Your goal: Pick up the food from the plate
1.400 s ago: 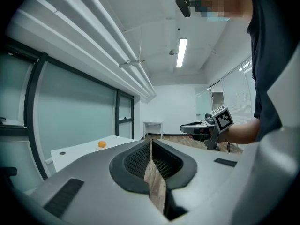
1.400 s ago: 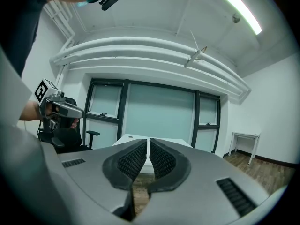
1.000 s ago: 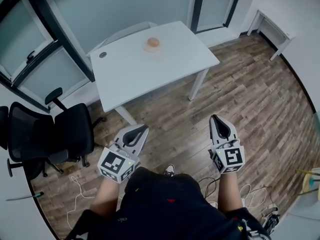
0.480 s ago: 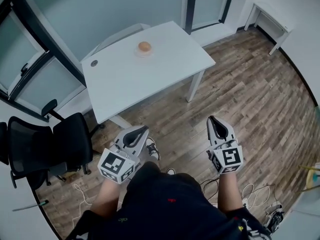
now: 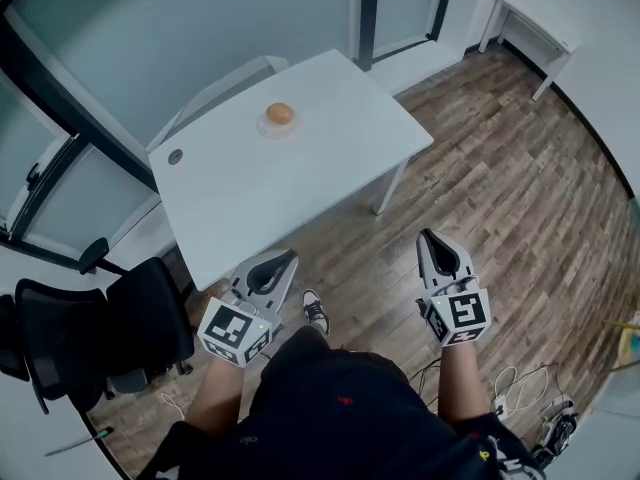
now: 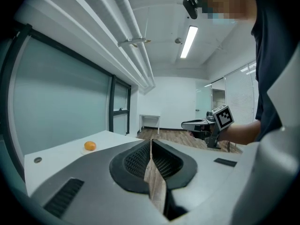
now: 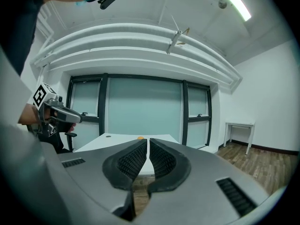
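Observation:
A round orange piece of food (image 5: 279, 114) sits on a small pale plate (image 5: 277, 129) near the far side of a white table (image 5: 260, 183). It also shows small in the left gripper view as the food (image 6: 90, 146) and, just above the jaws in the right gripper view, as an orange speck (image 7: 140, 138). My left gripper (image 5: 283, 259) is held low in front of the person's body, short of the table's near edge, shut and empty. My right gripper (image 5: 431, 238) hangs over the wooden floor to the right of the table, shut and empty. Both are far from the food.
A black office chair (image 5: 95, 328) stands at the left of the table. A small round cap (image 5: 175, 156) sits in the tabletop's left part. Glass partitions line the far wall, a second white table (image 5: 520, 33) stands at the far right, and cables (image 5: 525, 403) lie on the floor near the person's feet.
The person has stepped closer to the table, which now sits lower and nearer in the head view. Both grippers stay shut and keep their places before the body.

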Tool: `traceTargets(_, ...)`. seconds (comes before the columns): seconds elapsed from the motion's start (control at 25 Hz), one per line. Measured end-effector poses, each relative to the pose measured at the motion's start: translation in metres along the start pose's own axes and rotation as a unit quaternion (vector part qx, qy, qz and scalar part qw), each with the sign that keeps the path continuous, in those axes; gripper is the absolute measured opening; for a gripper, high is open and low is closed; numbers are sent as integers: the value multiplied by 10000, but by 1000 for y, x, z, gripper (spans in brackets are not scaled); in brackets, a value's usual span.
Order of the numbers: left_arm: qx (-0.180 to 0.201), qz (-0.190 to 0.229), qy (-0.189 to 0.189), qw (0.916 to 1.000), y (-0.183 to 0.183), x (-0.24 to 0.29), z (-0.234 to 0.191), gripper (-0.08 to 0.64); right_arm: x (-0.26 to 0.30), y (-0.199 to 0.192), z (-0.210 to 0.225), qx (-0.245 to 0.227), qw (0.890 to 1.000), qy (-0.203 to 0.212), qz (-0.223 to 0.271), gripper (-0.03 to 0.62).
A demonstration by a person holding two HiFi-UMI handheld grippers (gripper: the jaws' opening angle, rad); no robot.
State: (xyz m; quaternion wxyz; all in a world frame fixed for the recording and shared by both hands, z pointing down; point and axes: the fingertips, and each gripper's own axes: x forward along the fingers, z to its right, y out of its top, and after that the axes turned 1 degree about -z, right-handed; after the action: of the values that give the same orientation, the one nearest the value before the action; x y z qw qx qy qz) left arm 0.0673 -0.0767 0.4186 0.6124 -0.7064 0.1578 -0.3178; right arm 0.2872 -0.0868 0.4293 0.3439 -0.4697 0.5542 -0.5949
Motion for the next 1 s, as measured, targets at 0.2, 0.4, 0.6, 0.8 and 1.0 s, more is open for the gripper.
traceTargets(0.2, -116, 139, 87, 9998, 12, 22, -79, 31, 77, 24, -15, -252, 9994, 198, -123, 34)
traceTargets(0.4, -245, 349, 196, 9989, 22, 26, -148, 31, 143, 48, -43, -590, 9970, 449, -209, 34)
traceTargets(0.6, -524, 511, 274, 9969, 20, 21, -207, 31, 203, 64, -73, -800, 9939, 716, -233, 34)
traceTargets(0.8, -601, 583, 376, 9958, 22, 21, -239, 31, 246, 62, -87, -856, 9910, 943, -399, 34)
traceTargets(1.0, -678, 552, 709, 9936, 17, 27, -270, 31, 293, 64, -89, -792, 9881, 1273, -347, 35)
